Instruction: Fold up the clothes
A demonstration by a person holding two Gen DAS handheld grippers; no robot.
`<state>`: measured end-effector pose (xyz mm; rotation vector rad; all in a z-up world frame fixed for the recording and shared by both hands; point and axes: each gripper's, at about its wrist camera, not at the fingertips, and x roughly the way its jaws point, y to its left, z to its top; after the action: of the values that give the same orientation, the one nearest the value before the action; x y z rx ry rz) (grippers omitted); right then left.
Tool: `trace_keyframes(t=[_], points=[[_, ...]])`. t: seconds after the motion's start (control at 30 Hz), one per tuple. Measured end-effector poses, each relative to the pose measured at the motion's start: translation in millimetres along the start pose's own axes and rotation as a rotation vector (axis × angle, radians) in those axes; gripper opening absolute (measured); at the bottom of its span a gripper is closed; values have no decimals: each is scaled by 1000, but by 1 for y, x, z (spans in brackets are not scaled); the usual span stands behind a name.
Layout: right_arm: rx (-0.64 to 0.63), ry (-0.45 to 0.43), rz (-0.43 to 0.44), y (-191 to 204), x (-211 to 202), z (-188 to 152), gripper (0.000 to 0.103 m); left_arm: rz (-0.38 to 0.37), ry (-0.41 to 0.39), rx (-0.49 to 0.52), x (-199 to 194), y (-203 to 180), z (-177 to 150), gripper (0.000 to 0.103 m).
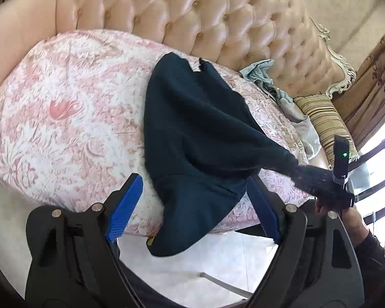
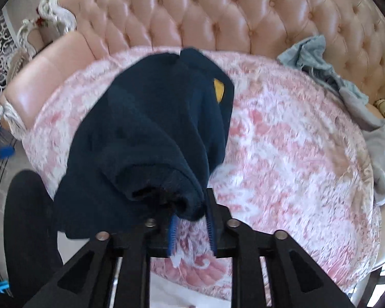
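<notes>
Dark sweater (image 1: 192,128): laid on sofa cushion (image 1: 71,102) for folding | left gripper (image 1: 192,202): fingers wide, hem between, unpressed | right gripper (image 2: 192,228): fingers part-open, sleeve cuff at tips, apparently released.

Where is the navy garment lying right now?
The navy garment lies on the pink floral cover, its near edge draped over the sofa's front between the open left gripper's fingers, left of the grey clothes pile.
</notes>
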<state>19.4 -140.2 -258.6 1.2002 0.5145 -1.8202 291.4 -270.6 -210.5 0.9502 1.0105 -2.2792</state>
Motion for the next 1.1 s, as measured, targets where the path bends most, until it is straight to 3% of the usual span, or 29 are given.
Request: trace_keyframes(t=[0.17, 0.3, 0.37, 0.47, 0.53, 0.6, 0.73, 0.9, 0.97, 1.0, 1.03, 1.1], points=[[57, 33, 14, -11, 5, -12, 44, -11, 12, 87, 17, -17, -28, 85], [101, 1, 15, -24, -6, -18, 55, -55, -84, 182, 30, -49, -44, 84], [122, -61, -10, -31, -16, -16, 57, -43, -140, 218, 46, -67, -48, 82], [94, -121, -51, -35, -28, -12, 58, 7, -152, 309, 91, -99, -60, 80], [21, -138, -93, -29, -34, -11, 58, 39, -99, 340, 123, -110, -71, 59], [-41, -153, -127, -25, -40, -13, 59, 68, -46, 372, 151, -119, -84, 50], [-63, -177, -114, -30, -48, -19, 61, 123, -51, 438, 178, -127, -100, 49], [-33, -158, -61, -35, -43, -30, 62, 134, -91, 459, 189, -134, -89, 49], [-26, -145, -51, -35, -40, -33, 63, 184, -127, 564, 195, -143, -93, 49], [-23, -145, -48, -34, -40, -34, 63, 195, -132, 593, 195, -145, -95, 42], [-23, -149, -47, -33, -40, -35, 63, 200, -127, 607, 193, -147, -96, 24], [-30, -159, -47, -31, -42, -38, 63, 209, -120, 613, 179, -152, -94, 12]])
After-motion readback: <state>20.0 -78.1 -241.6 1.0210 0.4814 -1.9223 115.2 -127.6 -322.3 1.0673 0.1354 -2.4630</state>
